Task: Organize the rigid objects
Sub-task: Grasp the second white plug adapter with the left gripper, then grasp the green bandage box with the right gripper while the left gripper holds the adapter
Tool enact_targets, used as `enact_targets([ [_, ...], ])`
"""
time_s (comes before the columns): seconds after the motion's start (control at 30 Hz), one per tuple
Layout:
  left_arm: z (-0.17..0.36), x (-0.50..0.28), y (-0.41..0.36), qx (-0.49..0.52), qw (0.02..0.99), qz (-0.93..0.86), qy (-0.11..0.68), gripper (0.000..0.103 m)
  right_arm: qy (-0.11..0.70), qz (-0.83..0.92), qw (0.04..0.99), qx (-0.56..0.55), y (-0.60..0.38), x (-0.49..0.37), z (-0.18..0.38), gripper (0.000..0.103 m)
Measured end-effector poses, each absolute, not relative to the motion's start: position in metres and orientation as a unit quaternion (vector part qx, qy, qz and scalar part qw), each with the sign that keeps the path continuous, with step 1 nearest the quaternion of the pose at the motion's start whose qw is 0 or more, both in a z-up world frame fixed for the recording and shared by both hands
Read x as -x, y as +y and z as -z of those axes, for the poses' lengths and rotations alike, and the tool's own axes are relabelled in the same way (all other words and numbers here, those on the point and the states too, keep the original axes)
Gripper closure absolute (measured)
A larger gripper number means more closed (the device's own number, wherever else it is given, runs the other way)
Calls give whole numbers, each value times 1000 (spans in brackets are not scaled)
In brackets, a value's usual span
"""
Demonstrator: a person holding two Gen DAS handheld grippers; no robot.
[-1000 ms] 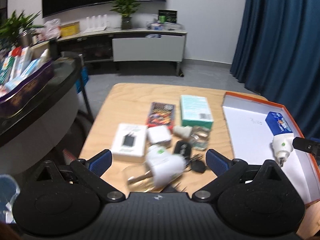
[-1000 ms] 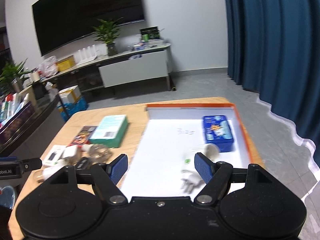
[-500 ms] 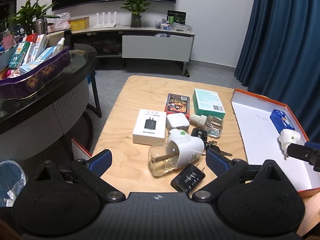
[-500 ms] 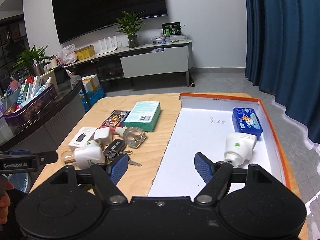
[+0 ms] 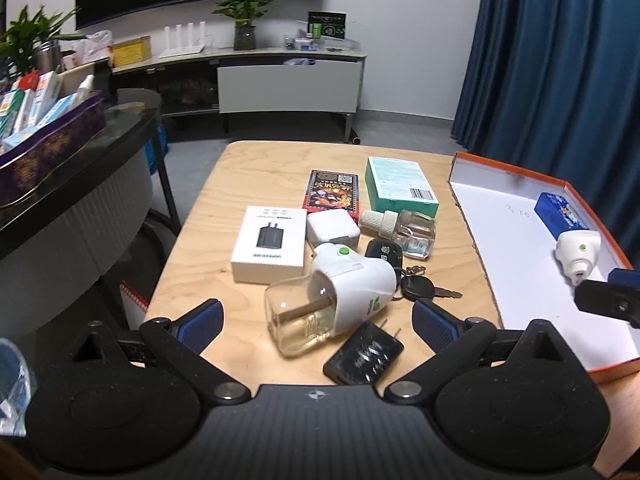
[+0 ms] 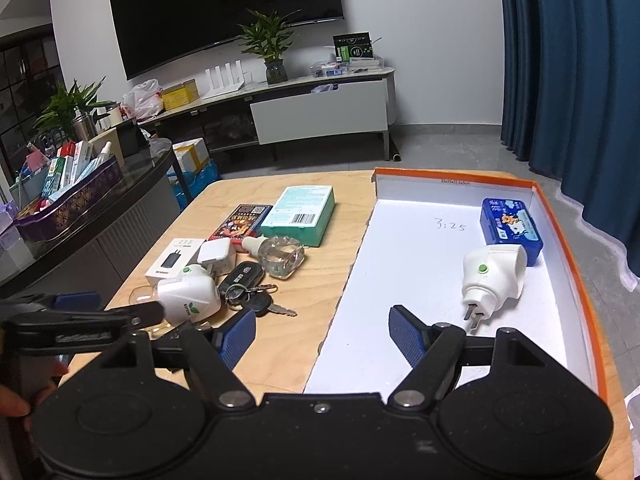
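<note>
A white plug-in vaporizer with a glass bottle (image 5: 348, 280) lies on its side on the wooden table (image 5: 208, 264), just beyond my left gripper (image 5: 317, 322). That gripper is open wide, its pads clear of the vaporizer. A black charger (image 5: 364, 360) lies between the fingers, nearer the camera. My right gripper (image 6: 322, 332) is open and holds nothing, hovering over the left rim of the orange-edged tray (image 6: 568, 264). In the tray lie a second white vaporizer (image 6: 494, 276) and a blue tin (image 6: 512, 230).
Behind the vaporizer sit a white charger box (image 5: 272, 244), a white adapter cube (image 5: 332, 228), a key fob (image 5: 384, 252) with keys (image 5: 418, 290), a glass refill bottle (image 5: 408, 230), a teal box (image 5: 400, 186) and a red card pack (image 5: 332, 190). A dark counter (image 5: 80, 184) stands left.
My left gripper has sunk closer to the vaporizer with the bottle. My right gripper has drawn left and back from the white vaporizer, which now lies free in the tray.
</note>
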State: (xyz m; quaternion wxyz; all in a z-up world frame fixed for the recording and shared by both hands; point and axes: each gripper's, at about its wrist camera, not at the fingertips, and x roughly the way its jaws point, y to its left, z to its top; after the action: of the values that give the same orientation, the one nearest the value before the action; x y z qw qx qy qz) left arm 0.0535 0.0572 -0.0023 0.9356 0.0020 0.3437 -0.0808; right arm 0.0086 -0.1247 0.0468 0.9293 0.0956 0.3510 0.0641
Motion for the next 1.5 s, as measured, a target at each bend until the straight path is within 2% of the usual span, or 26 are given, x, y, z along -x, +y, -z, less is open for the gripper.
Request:
enact_targets([
  [0.33, 33, -93, 52, -28, 926, 114, 359, 0, 366, -68, 923, -98, -124, -21, -35, 16],
  [0.4, 35, -95, 47, -40, 926, 124, 354, 5, 369, -68, 922, -98, -122, -26, -32, 16],
  [0.53, 38, -94, 40, -51, 925, 140, 348, 38, 372, -70, 921, -97, -119, -33, -30, 16],
  [1.07, 8, -68, 52, -22, 942, 135, 307, 40, 386, -80, 915, -92, -108, -67, -30, 16],
  [1.5, 0, -101, 80, 18, 955, 80, 284, 40, 416, -52, 901, -109, -73, -197, -25, 15],
])
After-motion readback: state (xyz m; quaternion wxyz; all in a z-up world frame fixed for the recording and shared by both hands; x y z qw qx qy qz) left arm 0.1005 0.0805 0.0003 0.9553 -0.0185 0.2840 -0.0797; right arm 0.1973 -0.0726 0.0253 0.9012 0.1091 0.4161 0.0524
